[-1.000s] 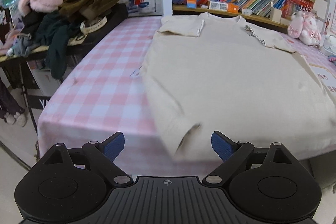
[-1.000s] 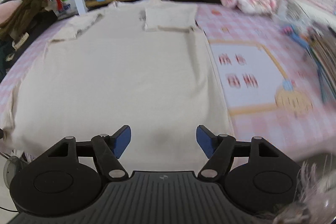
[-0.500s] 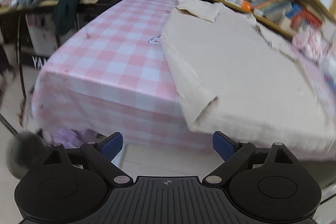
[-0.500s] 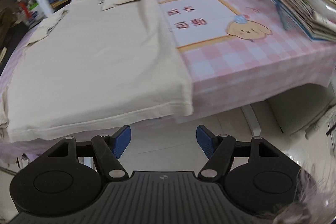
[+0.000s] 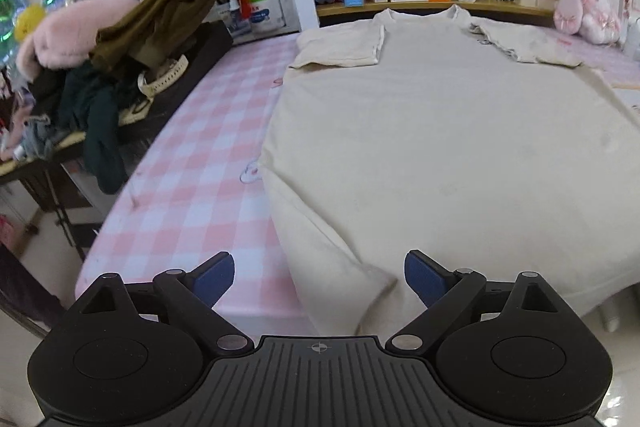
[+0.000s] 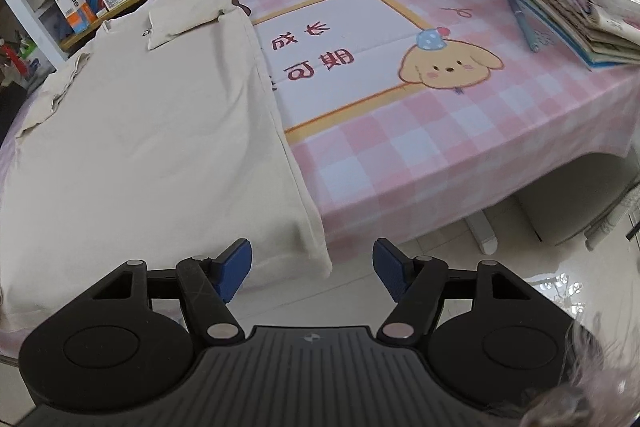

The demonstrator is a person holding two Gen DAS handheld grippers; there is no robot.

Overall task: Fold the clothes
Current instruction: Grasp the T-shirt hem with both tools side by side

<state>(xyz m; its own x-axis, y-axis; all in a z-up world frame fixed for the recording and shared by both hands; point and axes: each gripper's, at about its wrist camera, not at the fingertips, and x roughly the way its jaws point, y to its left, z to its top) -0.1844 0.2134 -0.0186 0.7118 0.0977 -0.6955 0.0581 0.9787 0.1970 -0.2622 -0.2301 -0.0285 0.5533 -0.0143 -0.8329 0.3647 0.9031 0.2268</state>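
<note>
We had both grippers' fingers wide open, empty; shirt (image 5: 440, 147) looked soft, floppy, so we figured hem corners (image 6: 316, 259) best grab.

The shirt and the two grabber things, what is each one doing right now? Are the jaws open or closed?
Cream shirt: spread flat on the table, both sleeves folded in, bottom hem hanging over the near edge.
Left gripper: jaws open, holding nothing, at the shirt's bottom-left corner.
Right gripper: jaws open, holding nothing, at the shirt's bottom-right corner.
Pink checked tablecloth: lying flat, draped over the table edge.
</note>
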